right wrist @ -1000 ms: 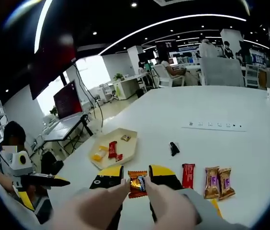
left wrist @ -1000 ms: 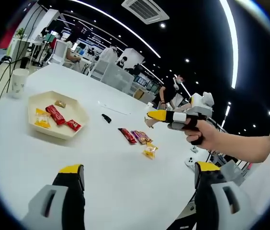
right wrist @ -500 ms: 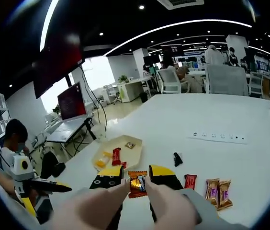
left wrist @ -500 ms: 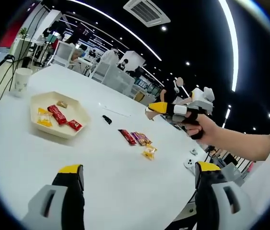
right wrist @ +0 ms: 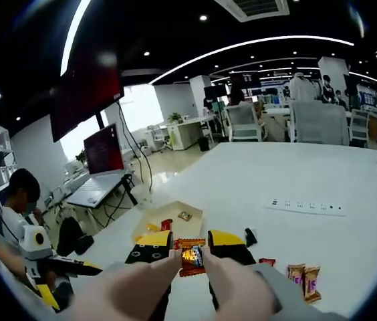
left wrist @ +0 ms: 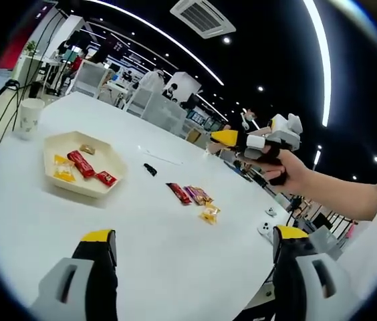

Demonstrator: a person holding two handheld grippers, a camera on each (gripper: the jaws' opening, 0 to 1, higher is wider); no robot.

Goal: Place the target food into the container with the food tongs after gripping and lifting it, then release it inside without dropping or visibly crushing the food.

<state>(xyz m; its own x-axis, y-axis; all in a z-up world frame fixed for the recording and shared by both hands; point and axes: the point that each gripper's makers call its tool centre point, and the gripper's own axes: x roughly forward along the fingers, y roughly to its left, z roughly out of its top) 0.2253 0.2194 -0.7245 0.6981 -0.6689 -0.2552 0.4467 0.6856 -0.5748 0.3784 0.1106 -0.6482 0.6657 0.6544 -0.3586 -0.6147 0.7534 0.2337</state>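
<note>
In the right gripper view, my right gripper is shut on an orange wrapped candy, held in the air between its yellow-tipped jaws above the white table. A beige hexagonal tray with several snacks lies just beyond the candy. In the left gripper view, the same tray sits at the left of the table. The right gripper, in a person's hand, hovers high to the tray's right. My left gripper stands open over the near table with nothing between its jaws.
Loose snacks lie on the table: a red bar, brown candies and a yellow one. A small black object lies near the tray, a paper cup stands far left, and a power strip lies further back. People sit at desks around.
The right gripper has risen with the candy still in it and sits higher in the left gripper view. The left gripper has stayed open and nearly still.
</note>
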